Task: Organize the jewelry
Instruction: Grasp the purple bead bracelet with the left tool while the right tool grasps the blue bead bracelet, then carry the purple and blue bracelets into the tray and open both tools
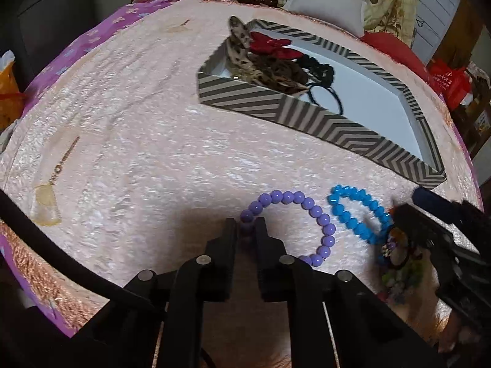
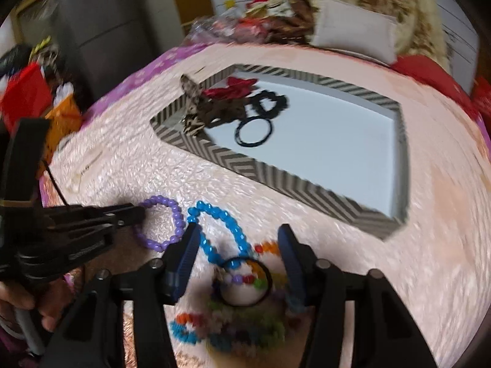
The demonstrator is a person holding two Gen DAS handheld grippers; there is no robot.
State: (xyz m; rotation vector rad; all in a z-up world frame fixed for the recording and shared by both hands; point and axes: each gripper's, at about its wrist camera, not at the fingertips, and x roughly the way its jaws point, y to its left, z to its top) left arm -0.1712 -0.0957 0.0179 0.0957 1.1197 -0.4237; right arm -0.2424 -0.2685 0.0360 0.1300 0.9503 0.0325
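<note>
Left wrist view: low and close over the pink cloth (image 1: 153, 141), looking forward along its fingers toward the striped box (image 1: 276, 104), which sits far and to the right. Right wrist view: somewhat higher, nearer the box's (image 2: 245, 165) near wall, facing the same way; blurred. Shared: the box, the purple bracelet (image 1: 307, 208) (image 2: 172, 230) and blue bracelet (image 1: 359, 214) (image 2: 227, 233) before it, the white cushion (image 1: 328, 0) (image 2: 356, 30) beyond it.

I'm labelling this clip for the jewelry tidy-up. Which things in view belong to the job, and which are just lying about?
Part of the job:
purple bead bracelet, pinched by the left gripper
blue bead bracelet
striped box
right gripper, open
multicolour bead pile

Lying about:
white pillow
red bag
orange bag
</note>
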